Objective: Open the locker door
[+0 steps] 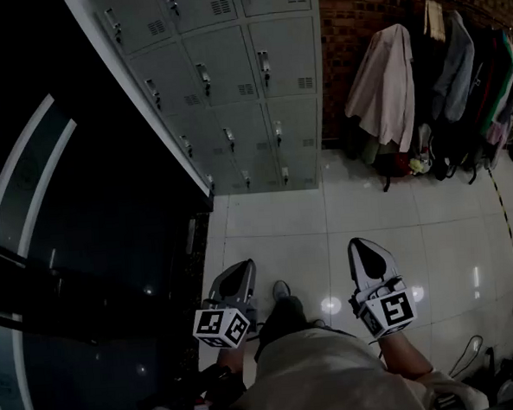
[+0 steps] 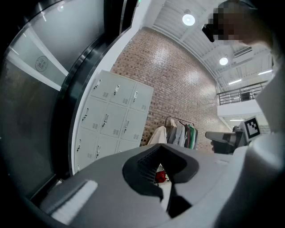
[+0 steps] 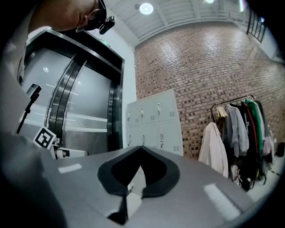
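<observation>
A bank of grey lockers (image 1: pixel 231 80) stands ahead against the brick wall, every door closed, each with a small handle and vent. The lockers (image 2: pixel 111 120) also show far off in the left gripper view, and the lockers (image 3: pixel 153 120) in the right gripper view. Both grippers hang low in front of me over the tiled floor, well short of the lockers. My left gripper (image 1: pixel 241 266) has its jaws a little apart with nothing between them; through the gap at the left gripper (image 2: pixel 164 147) I see only floor. My right gripper (image 1: pixel 360 244) is shut and empty, as the right gripper (image 3: pixel 141 148) shows.
A dark glass wall (image 1: pixel 66 211) runs along the left up to the lockers. A clothes rack (image 1: pixel 440 85) with several hanging coats and bags below it stands to the right of the lockers. Cables (image 1: pixel 473 351) lie on the white floor tiles (image 1: pixel 275 225) at the lower right.
</observation>
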